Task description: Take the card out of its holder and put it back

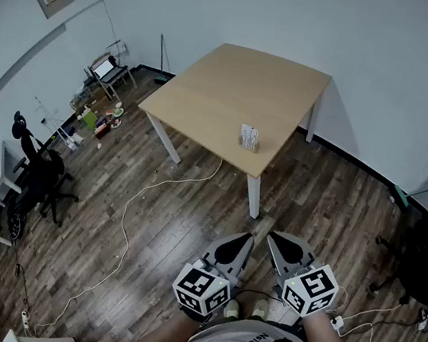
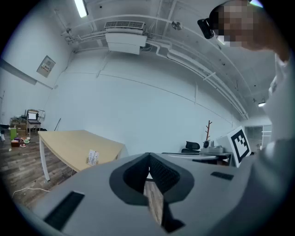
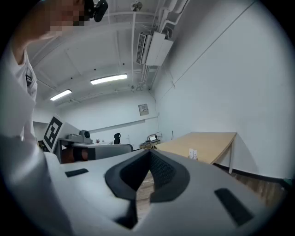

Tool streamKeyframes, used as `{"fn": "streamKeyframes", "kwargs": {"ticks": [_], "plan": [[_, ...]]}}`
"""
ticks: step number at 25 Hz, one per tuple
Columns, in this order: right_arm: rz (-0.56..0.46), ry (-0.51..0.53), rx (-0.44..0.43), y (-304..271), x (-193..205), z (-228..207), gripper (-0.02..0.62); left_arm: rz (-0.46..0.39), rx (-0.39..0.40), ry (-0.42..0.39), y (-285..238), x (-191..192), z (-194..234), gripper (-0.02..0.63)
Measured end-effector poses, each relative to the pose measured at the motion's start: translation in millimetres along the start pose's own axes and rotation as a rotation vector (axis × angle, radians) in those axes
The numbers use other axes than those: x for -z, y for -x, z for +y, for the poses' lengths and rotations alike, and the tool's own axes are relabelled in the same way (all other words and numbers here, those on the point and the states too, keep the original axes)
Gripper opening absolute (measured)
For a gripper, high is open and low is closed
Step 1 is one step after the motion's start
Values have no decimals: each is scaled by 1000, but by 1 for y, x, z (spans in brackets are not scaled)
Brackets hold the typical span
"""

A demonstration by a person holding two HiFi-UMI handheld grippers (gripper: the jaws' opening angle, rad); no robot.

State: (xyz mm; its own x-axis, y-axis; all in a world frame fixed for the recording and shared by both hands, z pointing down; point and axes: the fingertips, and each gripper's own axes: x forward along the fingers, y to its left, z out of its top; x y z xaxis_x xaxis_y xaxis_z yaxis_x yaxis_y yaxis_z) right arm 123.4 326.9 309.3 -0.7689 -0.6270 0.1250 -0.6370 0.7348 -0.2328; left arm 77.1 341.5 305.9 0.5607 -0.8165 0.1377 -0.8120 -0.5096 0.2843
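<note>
Grey left gripper [image 1: 249,238] and grey right gripper [image 1: 272,237] both clamped shut, empty, well apart from small white card [image 1: 249,135] upright in its holder [image 1: 249,144] on pale square wooden table [image 1: 227,88].

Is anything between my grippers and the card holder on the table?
Nothing visible. The left gripper and right gripper are shut and empty, short of the table; the card holder stands alone near its closest edge. Only floor lies between.

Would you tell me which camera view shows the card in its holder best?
The head view: the card holder stands unobstructed near the edge of the table. Both gripper views show it only as a small, distant white patch.
</note>
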Motion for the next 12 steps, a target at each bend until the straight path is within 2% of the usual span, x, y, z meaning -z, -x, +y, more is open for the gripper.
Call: {"fn": "streamKeyframes", "kwargs": {"ticks": [12], "plan": [[-13,-4,-26,3,-6,-19,14,-4,-18,-11,-18,-2,-7,14]]}}
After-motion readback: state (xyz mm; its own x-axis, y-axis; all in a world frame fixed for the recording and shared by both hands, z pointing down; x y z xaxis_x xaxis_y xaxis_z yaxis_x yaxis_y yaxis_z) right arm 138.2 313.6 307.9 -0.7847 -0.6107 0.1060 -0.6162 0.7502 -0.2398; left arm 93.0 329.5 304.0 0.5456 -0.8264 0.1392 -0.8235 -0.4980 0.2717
